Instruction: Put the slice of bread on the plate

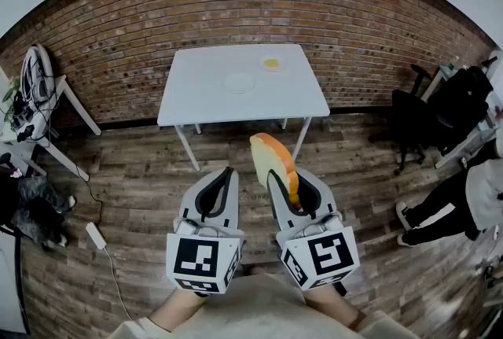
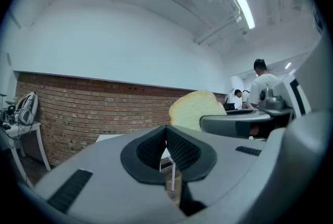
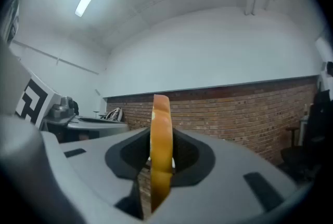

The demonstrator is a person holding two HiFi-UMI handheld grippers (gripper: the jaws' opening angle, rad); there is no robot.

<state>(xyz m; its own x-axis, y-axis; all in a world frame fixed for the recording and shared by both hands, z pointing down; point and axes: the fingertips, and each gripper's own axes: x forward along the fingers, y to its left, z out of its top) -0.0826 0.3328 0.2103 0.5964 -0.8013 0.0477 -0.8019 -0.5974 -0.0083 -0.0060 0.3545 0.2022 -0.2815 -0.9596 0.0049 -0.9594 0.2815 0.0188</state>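
Observation:
The slice of bread (image 1: pixel 273 156) stands on edge between the jaws of my right gripper (image 1: pixel 288 182), which is shut on it; the right gripper view shows its orange crust (image 3: pixel 161 140) edge-on. Close on its left is my left gripper (image 1: pixel 229 171), shut with nothing in it. In the left gripper view the bread's pale face (image 2: pixel 193 109) shows just past that gripper (image 2: pixel 166 137). Both grippers are held level above the wooden floor, well short of the white table (image 1: pixel 200 97). An empty white plate (image 1: pixel 239 82) lies near the table's middle.
A smaller plate with something yellow (image 1: pixel 272 63) sits at the table's far right. A brick wall runs behind. A side table with cables (image 1: pixel 35 97) stands at the left, and a black office chair (image 1: pixel 410 119) and a person (image 1: pixel 460 200) are at the right. A white adapter (image 1: pixel 96 233) lies on the floor.

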